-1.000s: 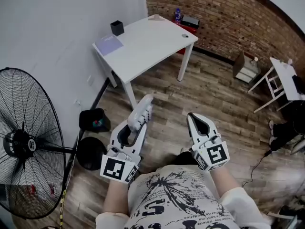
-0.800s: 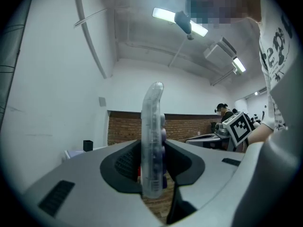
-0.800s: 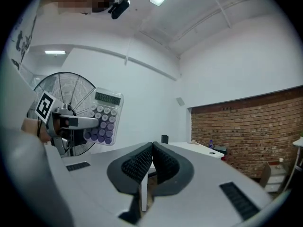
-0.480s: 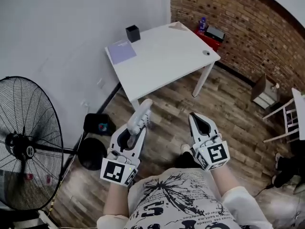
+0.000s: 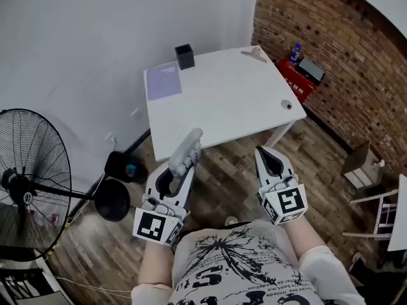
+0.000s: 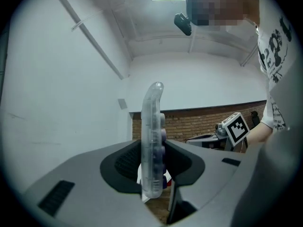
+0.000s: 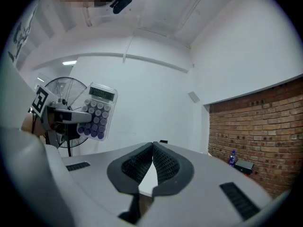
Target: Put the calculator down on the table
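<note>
A clear calculator with purple keys [image 5: 185, 151] stands on edge between the jaws of my left gripper [image 5: 180, 168], which is shut on it. In the left gripper view the calculator [image 6: 153, 141] shows edge-on, pinched by both pads. The right gripper view shows its key face [image 7: 97, 111] off to the left. My right gripper [image 5: 268, 159] is beside it, shut with nothing in it; its pads meet at the tips [image 7: 152, 148]. Both grippers hover over the wooden floor just short of the near edge of the white table [image 5: 222, 107].
The table holds a purple notebook [image 5: 163, 80], a black cup [image 5: 185, 56] and a small round object [image 5: 287, 105]. A standing fan [image 5: 28, 186] and a black bin [image 5: 124, 166] are at the left. A red box [image 5: 299, 76] sits by the brick wall.
Both grippers have travelled toward the table, which now lies much closer in front of them. The calculator stays held in the left gripper; the right stays shut.
</note>
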A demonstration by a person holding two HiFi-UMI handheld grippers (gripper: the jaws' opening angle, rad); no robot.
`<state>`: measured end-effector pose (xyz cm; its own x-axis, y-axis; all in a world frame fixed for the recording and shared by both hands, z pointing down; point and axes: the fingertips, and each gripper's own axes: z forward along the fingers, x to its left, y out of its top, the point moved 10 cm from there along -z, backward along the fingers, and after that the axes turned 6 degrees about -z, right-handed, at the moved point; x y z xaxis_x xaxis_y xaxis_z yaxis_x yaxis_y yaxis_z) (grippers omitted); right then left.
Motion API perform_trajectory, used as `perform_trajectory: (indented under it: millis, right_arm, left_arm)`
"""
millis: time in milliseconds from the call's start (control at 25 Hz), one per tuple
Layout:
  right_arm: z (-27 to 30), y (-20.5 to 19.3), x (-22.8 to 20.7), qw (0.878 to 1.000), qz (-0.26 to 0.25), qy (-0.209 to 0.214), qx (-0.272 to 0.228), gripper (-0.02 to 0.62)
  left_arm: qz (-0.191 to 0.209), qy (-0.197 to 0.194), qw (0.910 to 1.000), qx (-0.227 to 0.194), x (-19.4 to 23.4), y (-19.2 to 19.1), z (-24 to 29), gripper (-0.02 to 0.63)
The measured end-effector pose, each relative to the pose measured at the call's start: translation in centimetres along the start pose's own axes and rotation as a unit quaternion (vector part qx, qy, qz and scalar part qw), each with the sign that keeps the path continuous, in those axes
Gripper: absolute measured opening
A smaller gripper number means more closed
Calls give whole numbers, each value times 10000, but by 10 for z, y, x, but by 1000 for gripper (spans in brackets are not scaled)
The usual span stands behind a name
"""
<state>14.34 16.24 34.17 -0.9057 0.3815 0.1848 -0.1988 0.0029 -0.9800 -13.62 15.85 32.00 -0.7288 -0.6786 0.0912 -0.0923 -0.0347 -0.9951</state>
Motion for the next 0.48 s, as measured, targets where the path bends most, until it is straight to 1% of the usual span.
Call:
perform_trajectory:
  millis: [120,240,480]
  right_arm:
    - [21,-9,-33,9998,93,177,35,14]
    - [41,-18,-59,9993,252,251,97,14]
    - [107,-37,-99,9982,366,384,282,14]
  left_arm:
    - [-131,194,9997,62,-1,-7,33,137]
    - [-179,295,9992,207,0,-13,62,137]
    - [-279,406,9980,392,35,-29,124,137]
